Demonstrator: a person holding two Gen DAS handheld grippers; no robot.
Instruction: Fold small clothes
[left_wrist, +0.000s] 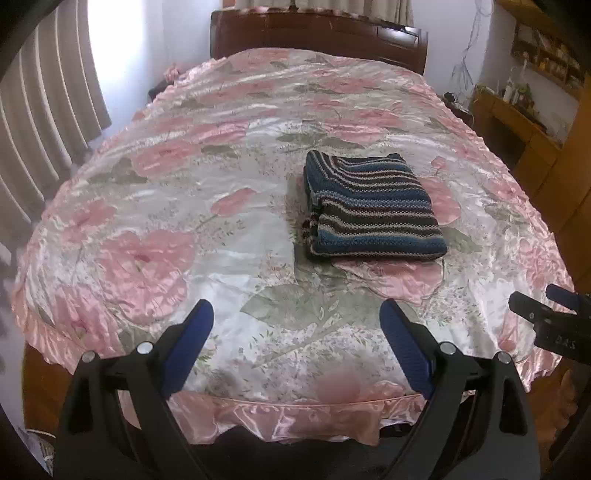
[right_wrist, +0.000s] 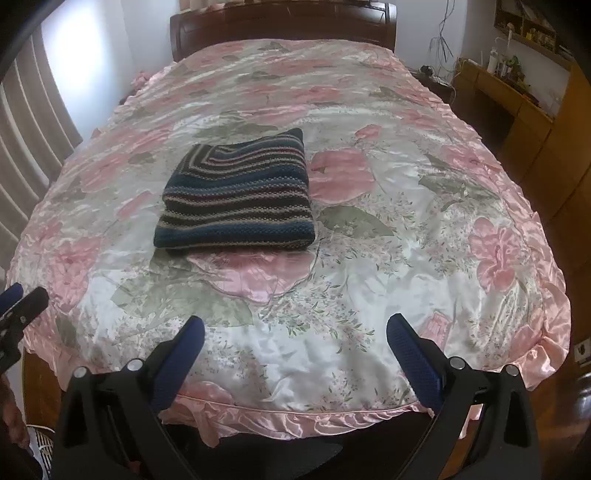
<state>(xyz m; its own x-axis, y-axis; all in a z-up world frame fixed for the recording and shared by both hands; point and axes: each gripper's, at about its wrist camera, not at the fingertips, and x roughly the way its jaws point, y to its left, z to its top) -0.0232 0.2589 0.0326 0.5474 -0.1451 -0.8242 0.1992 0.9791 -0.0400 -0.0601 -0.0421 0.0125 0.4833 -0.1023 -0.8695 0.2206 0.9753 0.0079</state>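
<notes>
A striped knit garment (left_wrist: 373, 206) in blue, black and beige lies folded into a thick rectangle on the bed; the right wrist view shows the garment (right_wrist: 236, 199) left of centre. My left gripper (left_wrist: 297, 310) hangs open over the near end of the bed, well short of the garment, with nothing between its blue pads (left_wrist: 188, 343). My right gripper (right_wrist: 295, 326) is also open and empty, to the right of the left one. Each gripper's tip shows at the edge of the other's view: the right gripper (left_wrist: 543, 299) and the left gripper (right_wrist: 22, 295).
The bed carries a shiny pink floral bedspread (left_wrist: 229, 155) with a ruffled edge (right_wrist: 295, 417). A dark wooden headboard (left_wrist: 317, 33) stands at the far end. Curtains (left_wrist: 40, 122) hang on the left; wooden desk and shelves (right_wrist: 517, 99) line the right wall.
</notes>
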